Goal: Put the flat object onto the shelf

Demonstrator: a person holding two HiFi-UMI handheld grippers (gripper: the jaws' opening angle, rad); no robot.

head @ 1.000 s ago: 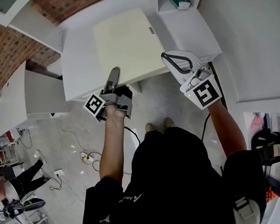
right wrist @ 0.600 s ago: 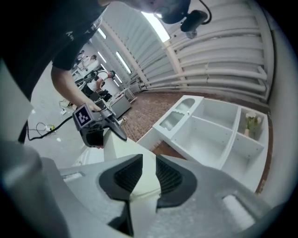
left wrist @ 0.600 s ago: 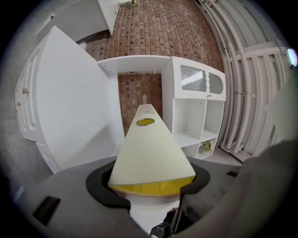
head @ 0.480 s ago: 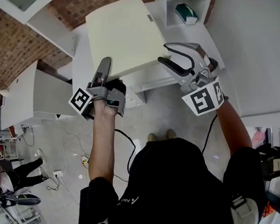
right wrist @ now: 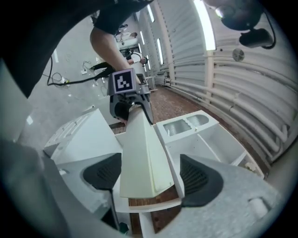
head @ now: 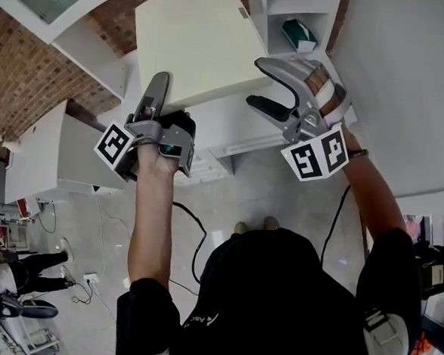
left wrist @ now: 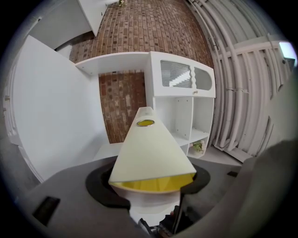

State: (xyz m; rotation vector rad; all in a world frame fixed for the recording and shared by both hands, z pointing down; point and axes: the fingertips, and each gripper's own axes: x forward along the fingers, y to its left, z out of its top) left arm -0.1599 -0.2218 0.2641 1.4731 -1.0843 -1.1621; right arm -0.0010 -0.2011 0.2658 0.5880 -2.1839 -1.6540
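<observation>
Our right gripper (head: 257, 83) just opened its jaws wide around the board (head: 193, 42), which sits loose between them, so only the left gripper (head: 161, 83) pinches it and it could sag and clip the shelf (left wrist: 181, 118).

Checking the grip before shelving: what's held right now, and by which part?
The left gripper clamps the flat cream panel at its near edge. The right gripper has just been opening its jaws; the panel's corner stands between them, ungripped.
</observation>
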